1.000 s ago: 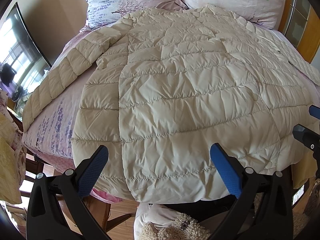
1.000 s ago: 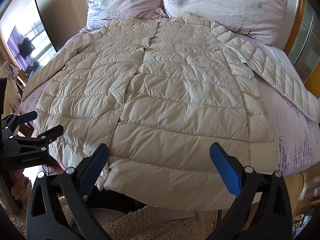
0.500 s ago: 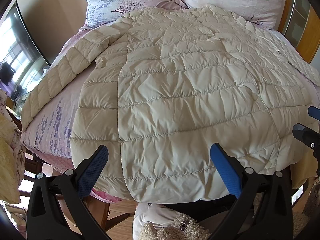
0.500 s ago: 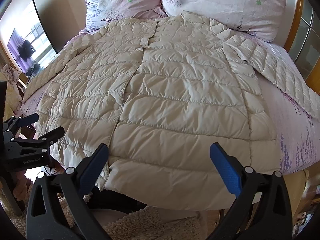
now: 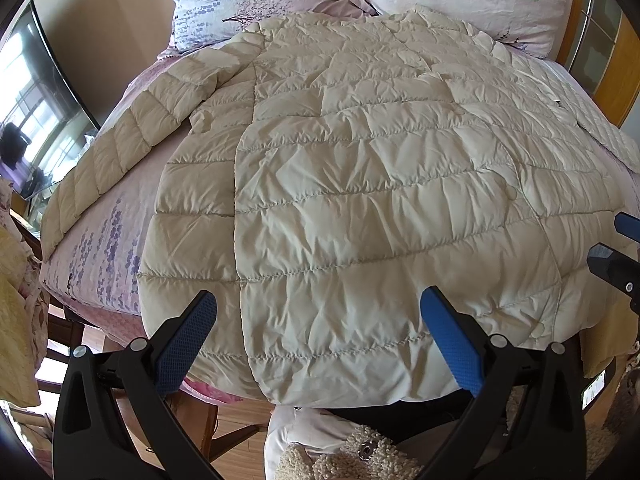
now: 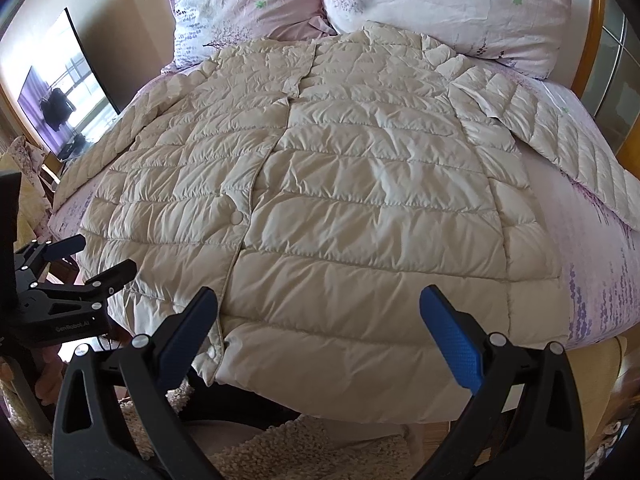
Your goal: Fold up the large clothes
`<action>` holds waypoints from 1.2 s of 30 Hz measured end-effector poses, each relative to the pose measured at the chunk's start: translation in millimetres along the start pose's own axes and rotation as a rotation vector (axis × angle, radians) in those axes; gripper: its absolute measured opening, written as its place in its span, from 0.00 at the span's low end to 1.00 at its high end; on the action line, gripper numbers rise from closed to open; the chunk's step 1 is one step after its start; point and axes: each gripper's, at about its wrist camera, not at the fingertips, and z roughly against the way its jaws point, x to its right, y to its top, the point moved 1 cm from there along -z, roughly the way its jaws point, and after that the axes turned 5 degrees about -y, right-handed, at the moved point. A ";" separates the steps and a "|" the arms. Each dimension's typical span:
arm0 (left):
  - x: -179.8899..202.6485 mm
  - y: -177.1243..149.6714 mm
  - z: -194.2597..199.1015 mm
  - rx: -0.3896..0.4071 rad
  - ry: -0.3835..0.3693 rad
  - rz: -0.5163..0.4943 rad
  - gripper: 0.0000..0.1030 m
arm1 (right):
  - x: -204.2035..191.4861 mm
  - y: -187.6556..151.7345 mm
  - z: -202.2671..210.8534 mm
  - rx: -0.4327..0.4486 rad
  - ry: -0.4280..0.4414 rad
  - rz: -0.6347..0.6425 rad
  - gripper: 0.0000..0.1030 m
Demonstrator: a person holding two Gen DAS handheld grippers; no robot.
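Jacket: cream quilted down jacket (image 5: 360, 184) lay spread flat, front side up, over most of the bed (image 5: 104, 248), collar toward the head edge, hem hanging over the foot edge.
Sleeves: left sleeve (image 5: 120, 152) stretched toward the bed's left edge; right sleeve (image 6: 560, 144) angled toward the right edge.
Pillows: two floral pillows (image 6: 440, 4) stood along the head edge, touching the collar.
Left gripper: left gripper (image 5: 316, 320) hovered above the hem near the foot edge, blue pads spread wide, holding nothing.
Right gripper: right gripper (image 6: 320, 316) hovered over the hem likewise, claw wide, empty.
Screen: dark screen (image 6: 68, 92) stood beyond the bed's left edge.
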 end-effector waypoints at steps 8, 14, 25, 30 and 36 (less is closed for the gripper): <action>-0.2 0.6 0.8 0.003 0.000 0.002 0.99 | 0.8 1.0 -2.9 -0.006 0.011 -0.010 0.98; -2.6 5.2 -0.6 0.002 0.009 0.008 0.99 | 2.3 2.8 -4.0 -0.003 0.012 -0.018 0.98; -2.6 20.5 -5.3 0.004 -0.061 -0.016 0.99 | 16.5 13.5 -7.7 0.057 0.059 -0.053 0.98; -5.9 36.6 -4.2 0.026 -0.112 -0.032 0.99 | 64.8 30.4 -5.9 0.158 0.117 -0.199 0.98; -14.1 62.3 -12.1 0.046 -0.101 -0.038 0.99 | 187.9 39.3 -12.8 0.193 0.129 -0.639 0.93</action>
